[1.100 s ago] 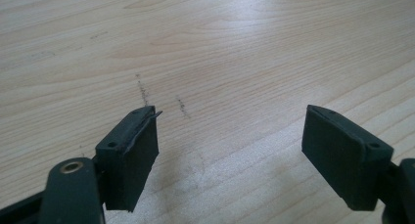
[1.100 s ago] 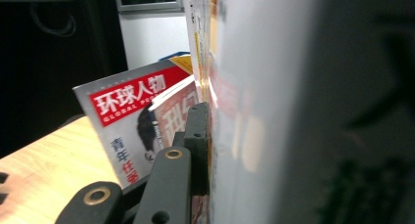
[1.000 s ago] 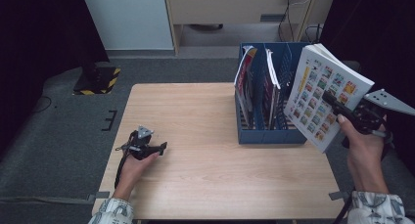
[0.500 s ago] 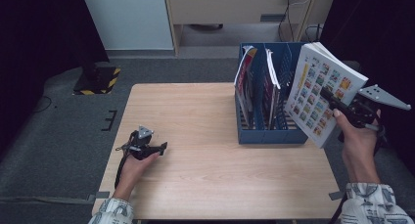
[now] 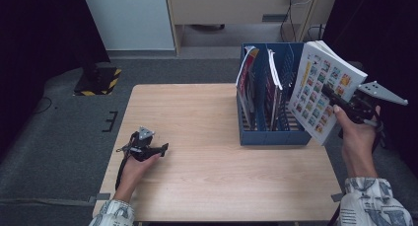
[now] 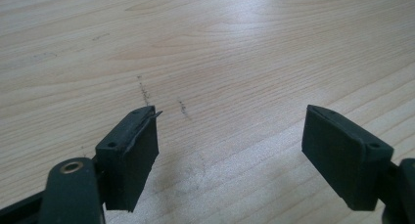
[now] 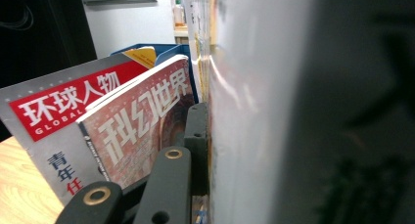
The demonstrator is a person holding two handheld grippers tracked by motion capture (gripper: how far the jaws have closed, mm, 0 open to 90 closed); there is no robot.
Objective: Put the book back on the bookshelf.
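Note:
A white book [image 5: 323, 90] with a grid of coloured pictures on its cover is held up at the right end of the blue file rack [image 5: 268, 134], tilted. My right gripper [image 5: 331, 95] is shut on the book; in the right gripper view one black jaw presses against the book's cover [image 7: 254, 136]. My left gripper [image 5: 156, 149] rests on the wooden table [image 5: 197, 117] near its front left. Its jaws stand open over bare wood, and both pads [image 6: 129, 155] have nothing between them.
The blue rack holds upright magazines [image 5: 249, 83], among them a red-titled one [image 7: 58, 111] and a brick-red one [image 7: 142, 126]. Grey carpet surrounds the table. A pale cabinet [image 5: 236, 6] stands beyond it.
My right gripper has carried the book a little to the left, toward the rack. The left gripper has stayed where it was.

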